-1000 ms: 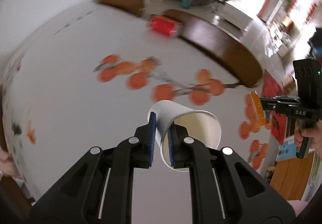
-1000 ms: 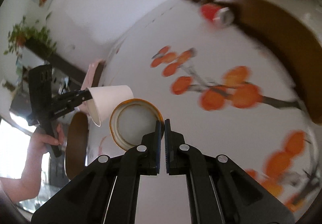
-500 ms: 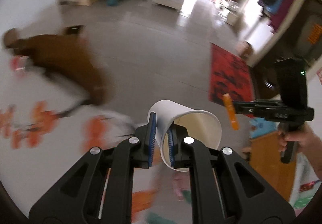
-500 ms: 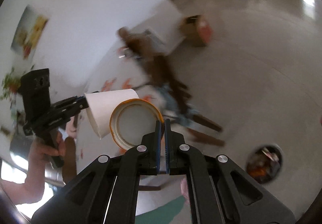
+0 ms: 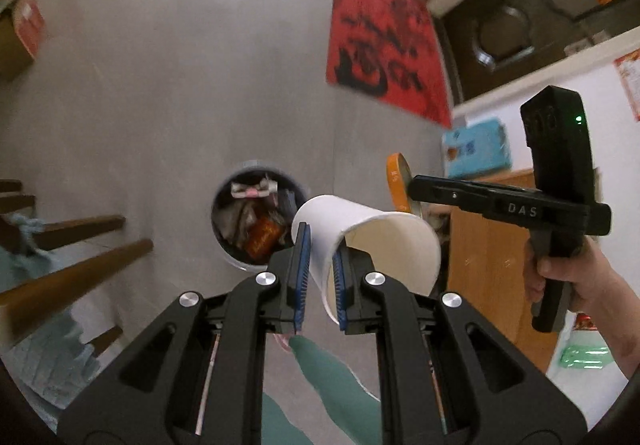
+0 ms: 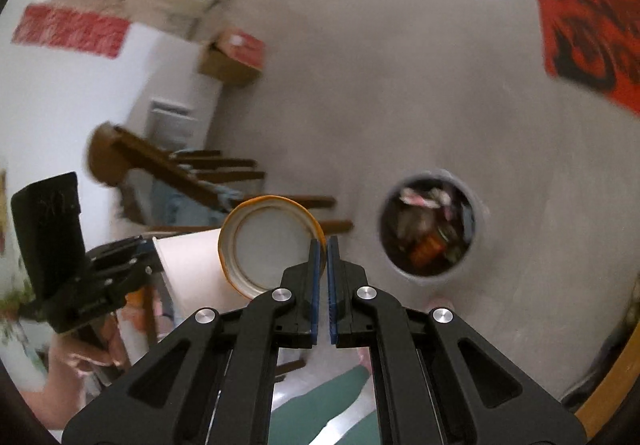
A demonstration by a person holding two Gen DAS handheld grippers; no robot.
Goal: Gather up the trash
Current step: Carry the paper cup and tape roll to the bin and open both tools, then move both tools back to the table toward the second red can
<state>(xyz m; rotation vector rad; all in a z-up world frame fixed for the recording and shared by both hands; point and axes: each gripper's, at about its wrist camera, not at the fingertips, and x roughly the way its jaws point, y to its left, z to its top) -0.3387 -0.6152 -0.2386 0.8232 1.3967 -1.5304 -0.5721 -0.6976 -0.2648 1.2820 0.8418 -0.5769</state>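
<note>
Trash bin [image 5: 256, 221] sits below — left gripper [image 5: 320, 277] pinches a paper cup [image 5: 372, 241], right gripper [image 6: 323, 285] pinches a lid [image 6: 268, 245].

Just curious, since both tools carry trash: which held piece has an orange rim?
The round lid, pinched at its edge by the right gripper. The left gripper holds a plain white paper cup.
</note>
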